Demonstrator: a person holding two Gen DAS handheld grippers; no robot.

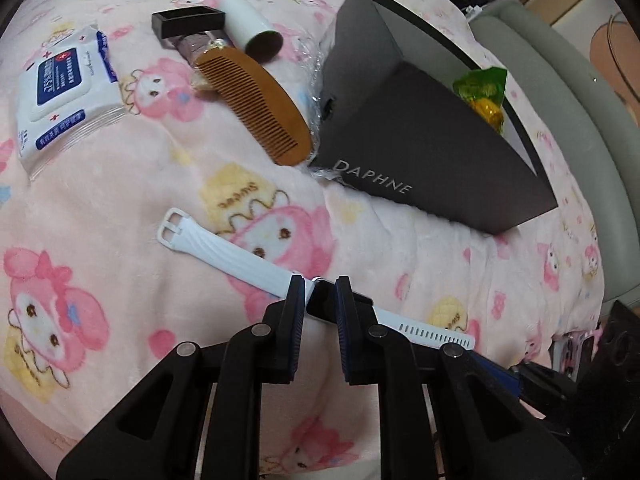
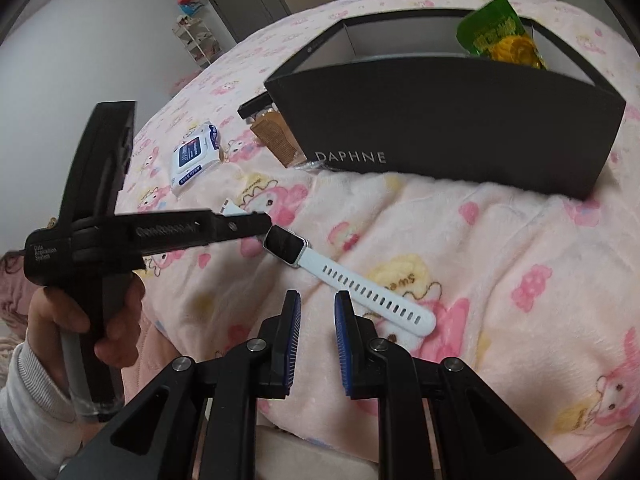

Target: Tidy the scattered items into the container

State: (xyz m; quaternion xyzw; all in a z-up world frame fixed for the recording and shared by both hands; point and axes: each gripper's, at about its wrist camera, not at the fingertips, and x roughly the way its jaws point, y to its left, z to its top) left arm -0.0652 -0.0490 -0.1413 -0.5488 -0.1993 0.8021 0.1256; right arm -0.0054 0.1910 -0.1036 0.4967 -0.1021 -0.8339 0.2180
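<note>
Box reads "DAPHNE"; left gripper straddles white watch.

Left wrist view looks down close over the watch, box at 1 o'clock. Right wrist view faces the box at 12 o'clock; both share watch, box, bed.

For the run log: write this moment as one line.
left gripper: fingers around white watch | right gripper: open, idle | box: holds snack packet

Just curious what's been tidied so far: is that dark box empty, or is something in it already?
Not empty. The box is open-topped, and a green-and-yellow packet sticks up above its rim. The views do not show whether anything else lies deeper inside.
</note>
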